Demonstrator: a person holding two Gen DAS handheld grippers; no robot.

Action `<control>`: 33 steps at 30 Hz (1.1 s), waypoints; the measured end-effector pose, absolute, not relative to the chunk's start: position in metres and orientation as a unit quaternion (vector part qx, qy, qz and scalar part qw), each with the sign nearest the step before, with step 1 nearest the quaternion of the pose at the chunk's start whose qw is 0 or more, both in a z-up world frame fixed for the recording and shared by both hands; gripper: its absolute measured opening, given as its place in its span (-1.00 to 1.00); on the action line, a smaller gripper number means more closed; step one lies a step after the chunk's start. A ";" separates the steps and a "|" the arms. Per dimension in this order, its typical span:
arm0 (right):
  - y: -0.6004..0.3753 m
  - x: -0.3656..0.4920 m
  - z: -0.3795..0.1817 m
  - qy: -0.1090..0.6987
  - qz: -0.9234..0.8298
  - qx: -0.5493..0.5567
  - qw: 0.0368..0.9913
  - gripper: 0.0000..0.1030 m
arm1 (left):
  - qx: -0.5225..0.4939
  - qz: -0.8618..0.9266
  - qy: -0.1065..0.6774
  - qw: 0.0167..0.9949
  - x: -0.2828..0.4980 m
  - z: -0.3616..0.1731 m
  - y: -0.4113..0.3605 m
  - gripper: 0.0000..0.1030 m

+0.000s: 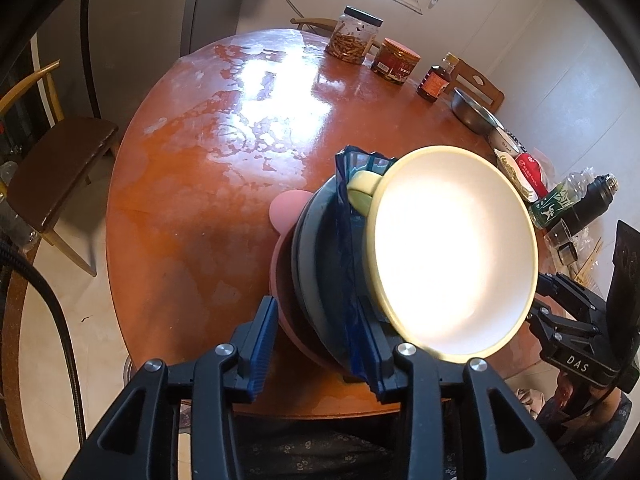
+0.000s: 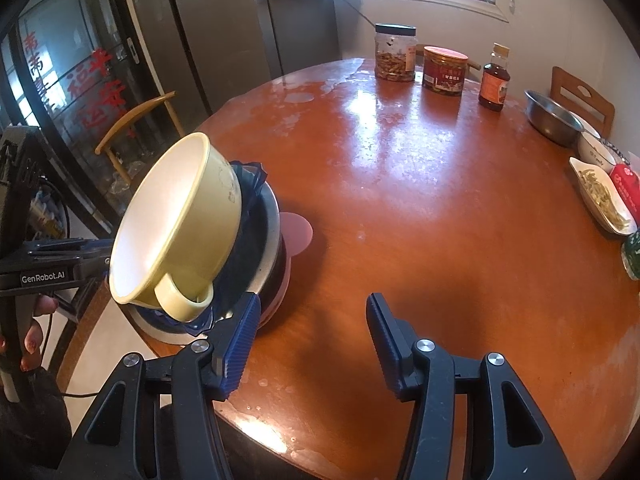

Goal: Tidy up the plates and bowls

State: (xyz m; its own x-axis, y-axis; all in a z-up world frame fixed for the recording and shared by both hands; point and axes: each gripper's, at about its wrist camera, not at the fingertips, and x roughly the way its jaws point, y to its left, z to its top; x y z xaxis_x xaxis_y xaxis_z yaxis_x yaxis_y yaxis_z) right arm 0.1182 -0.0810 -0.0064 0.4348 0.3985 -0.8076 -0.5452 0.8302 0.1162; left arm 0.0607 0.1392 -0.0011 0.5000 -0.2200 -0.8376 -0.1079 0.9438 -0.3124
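At the near left edge of the round wooden table (image 2: 440, 220) stands a stack: a pink plate (image 1: 285, 208) lowest, a dark grey plate (image 1: 316, 248) on it, then a blue see-through dish (image 1: 346, 216). A yellow bowl (image 1: 452, 248) with a handle (image 2: 184, 300) leans steeply on the stack, its mouth turned toward me. My left gripper (image 1: 316, 308) straddles the stack's near rim, and a thin gap shows at the pad (image 1: 264, 344) beside the pink plate. My right gripper (image 2: 312, 300) is open over bare table. Its left fingertip is close to the stack's rim.
Two jars (image 2: 395, 54) (image 2: 444, 70) and a brown bottle (image 2: 495, 80) stand at the far edge. A steel bowl (image 2: 554, 120), a white bowl (image 2: 596, 152) and a dish of food (image 2: 604, 196) line the right side. Chairs (image 2: 136, 128) stand around the table.
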 end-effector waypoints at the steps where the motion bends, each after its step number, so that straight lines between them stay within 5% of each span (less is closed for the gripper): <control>1: -0.082 0.118 -0.006 0.452 0.279 -0.079 0.844 0.11 | -0.164 -0.033 0.498 0.851 0.061 -0.001 0.139 -0.24; 33: -0.103 0.122 -0.009 0.465 0.289 -0.014 0.837 0.12 | -0.196 0.004 0.460 0.866 0.032 0.012 0.183 -0.07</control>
